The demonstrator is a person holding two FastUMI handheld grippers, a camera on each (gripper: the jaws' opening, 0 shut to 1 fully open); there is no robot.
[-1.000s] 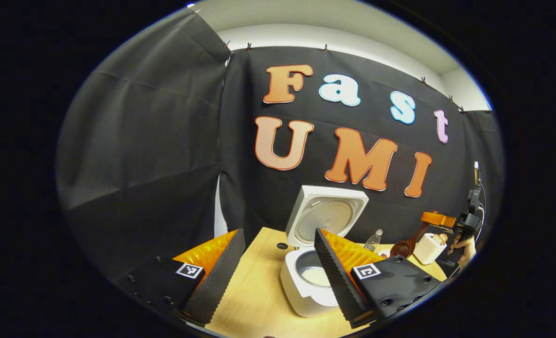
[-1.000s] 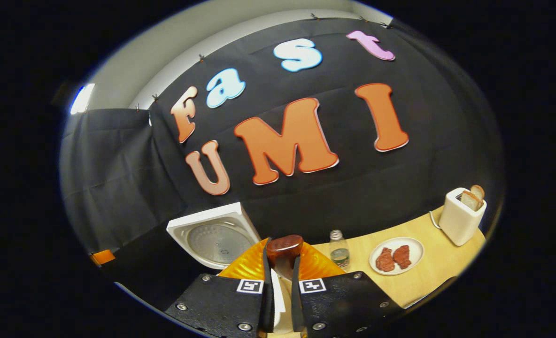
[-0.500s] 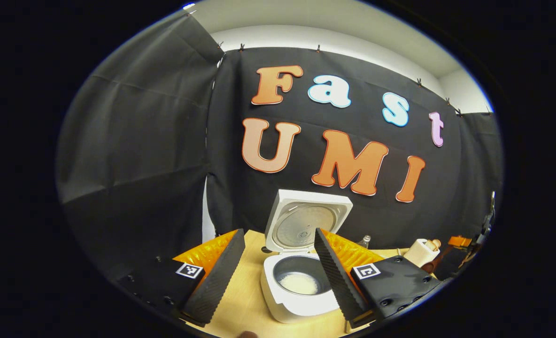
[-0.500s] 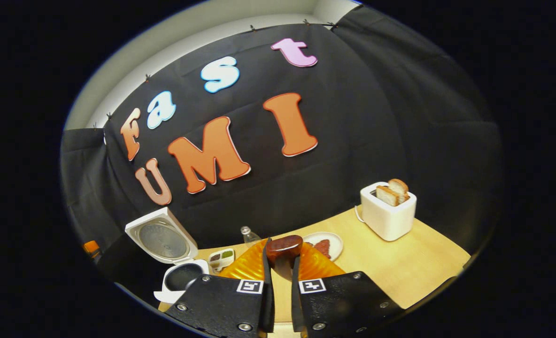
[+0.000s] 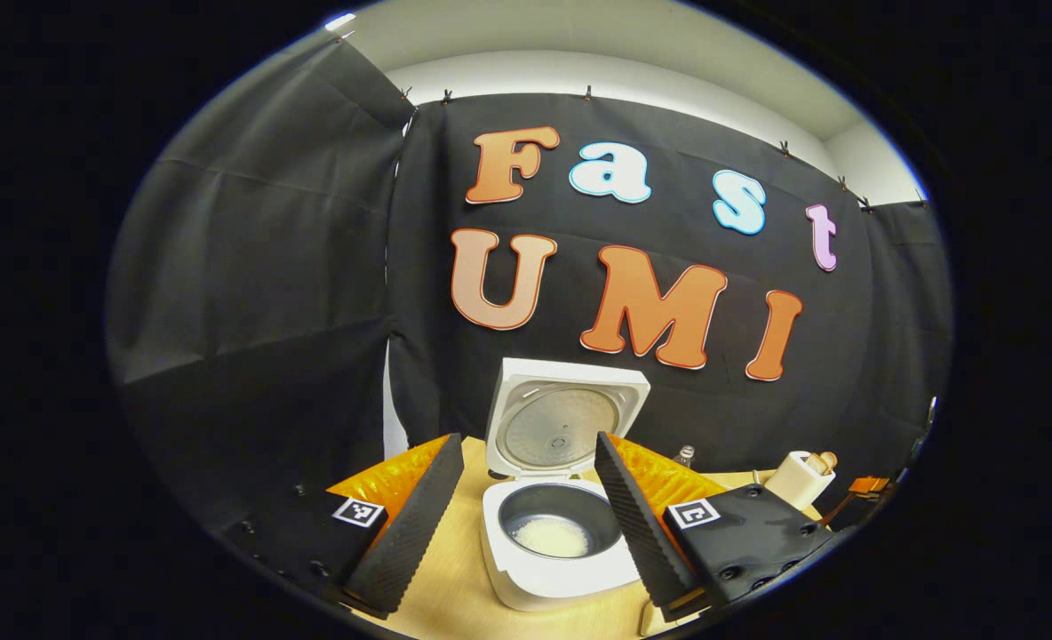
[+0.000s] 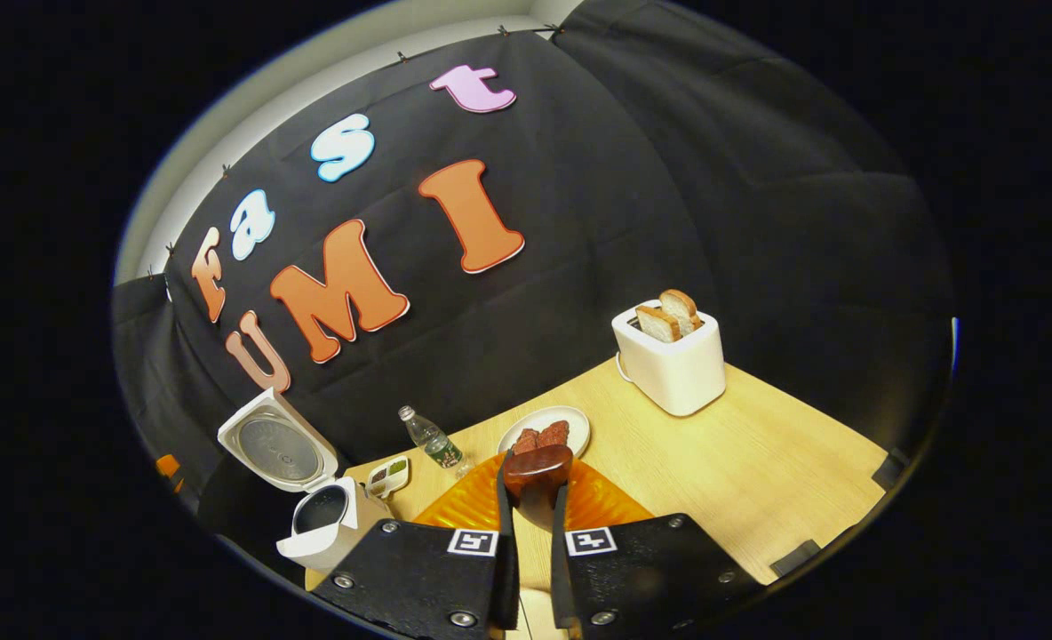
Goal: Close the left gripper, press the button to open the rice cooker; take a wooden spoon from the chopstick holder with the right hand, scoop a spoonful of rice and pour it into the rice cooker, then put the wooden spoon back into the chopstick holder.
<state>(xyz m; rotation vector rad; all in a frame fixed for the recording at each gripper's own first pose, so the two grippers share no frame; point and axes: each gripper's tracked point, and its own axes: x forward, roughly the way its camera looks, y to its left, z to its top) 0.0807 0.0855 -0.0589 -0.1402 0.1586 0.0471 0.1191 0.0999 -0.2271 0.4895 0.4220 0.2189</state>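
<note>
Both views are evenly lit from above, bright enough to read colours clearly. The pale wall strip [image 5: 633,67] over the black cloth is the brightest area, with a small blown-out spot at its far left. The worktop [image 6: 757,462] shows soft, faint shadows beside the toaster [image 6: 673,360]. The inner lid of the rice cooker [image 5: 561,427] gives a dull sheen. Straight lines bow strongly toward the rims, where detail softens and darkens. The centre is sharp, with no motion blur.
</note>
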